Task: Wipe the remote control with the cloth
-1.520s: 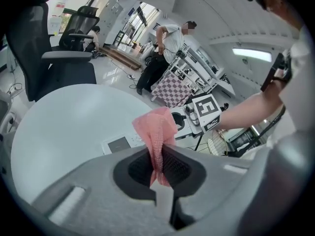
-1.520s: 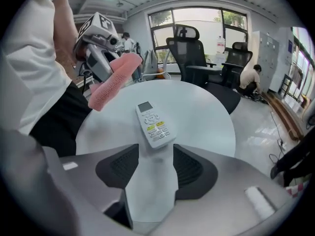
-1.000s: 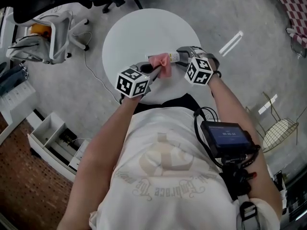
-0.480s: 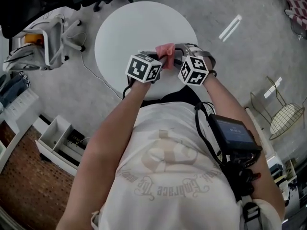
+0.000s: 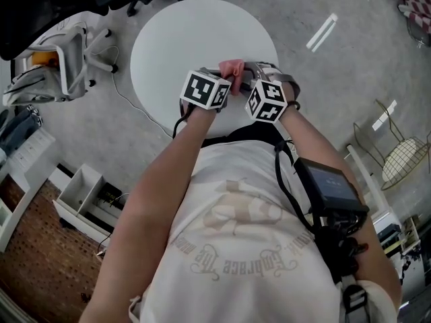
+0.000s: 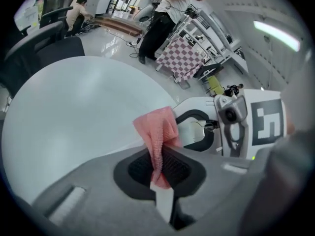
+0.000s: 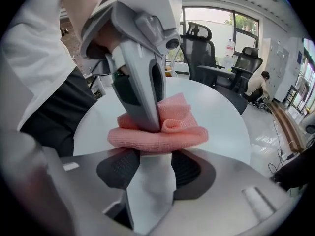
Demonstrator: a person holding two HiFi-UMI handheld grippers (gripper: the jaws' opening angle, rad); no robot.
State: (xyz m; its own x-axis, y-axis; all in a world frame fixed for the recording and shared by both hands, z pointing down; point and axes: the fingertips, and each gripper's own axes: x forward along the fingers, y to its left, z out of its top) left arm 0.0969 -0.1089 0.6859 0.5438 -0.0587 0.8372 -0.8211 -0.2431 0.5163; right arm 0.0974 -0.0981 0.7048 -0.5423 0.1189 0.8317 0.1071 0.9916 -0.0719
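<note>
Since each gripper view looks straight along its own jaws, this one's pretty easy to read: the right hand-held gripper (image 7: 150, 163) is clamped on the remote control (image 7: 150, 191). The remote is the pale slab running up from the bottom edge of that view between the two dark pads. The pink cloth (image 7: 165, 132) is bunched over the remote's far end, right at centre frame, and it hides the tip. The left hand-held gripper (image 6: 158, 163) has its jaws pressed together on a fold of that cloth. In its own view the fabric sticks up out of the pinch toward centre frame, with the other gripper's marker cube (image 6: 268, 122) off at the right edge. Seen from the right gripper view, the left one comes down from the upper left and its tips dig into the top of the cloth, just above the remote. In the head view the two meet just above centre frame, over the near edge of the round white desk (image 5: 175, 39), with a bit of pink poking out between them. Black office chairs (image 7: 204, 45) sit past the desk at the upper right of the right gripper view.
</note>
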